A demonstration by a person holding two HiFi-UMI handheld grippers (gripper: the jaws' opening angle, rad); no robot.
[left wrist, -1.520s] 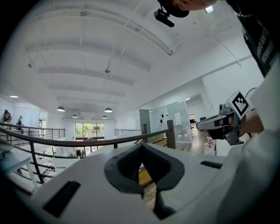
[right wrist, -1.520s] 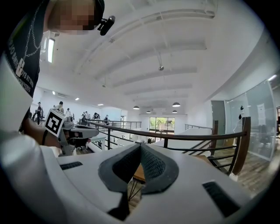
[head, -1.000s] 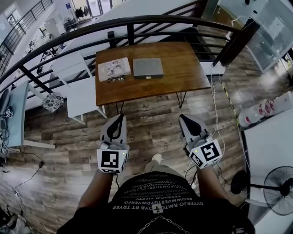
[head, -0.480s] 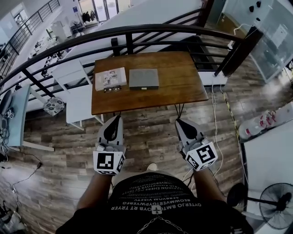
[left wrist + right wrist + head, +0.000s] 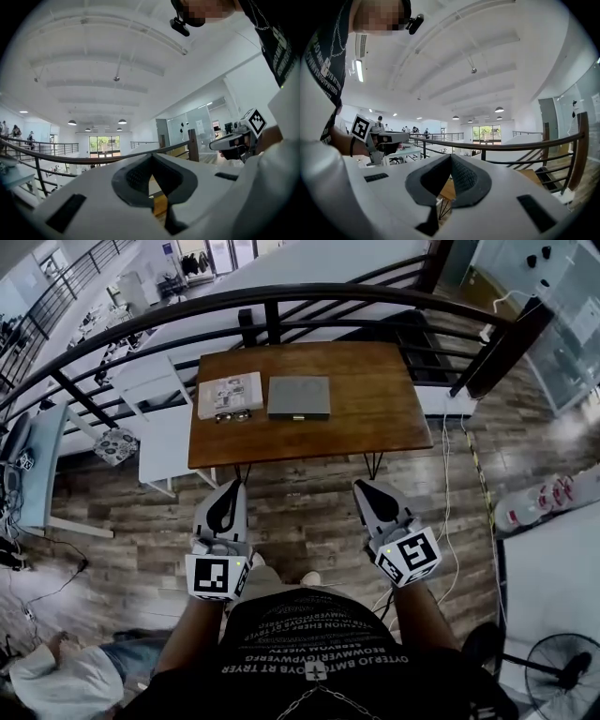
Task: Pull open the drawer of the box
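Observation:
A flat grey box (image 5: 299, 397) lies on the brown wooden table (image 5: 375, 399), and a small handle shows at its near edge. My left gripper (image 5: 240, 486) and right gripper (image 5: 361, 486) are held level side by side, just short of the table's near edge and well away from the box. Both are shut with nothing between their jaws. In the left gripper view the jaw tips of the left gripper (image 5: 151, 155) meet, with the table edge below them. The right gripper view shows the right gripper (image 5: 450, 157) with its tips together too.
A booklet (image 5: 230, 393) and a pair of glasses (image 5: 232, 415) lie left of the box. A black railing (image 5: 281, 301) curves behind the table. White chairs (image 5: 169, 442) stand to the left, and a person (image 5: 56, 676) crouches at lower left. A fan (image 5: 562, 681) stands at lower right.
Both grippers have come closer to the table's near edge, still shut. A crouching person has come into view at the lower left.

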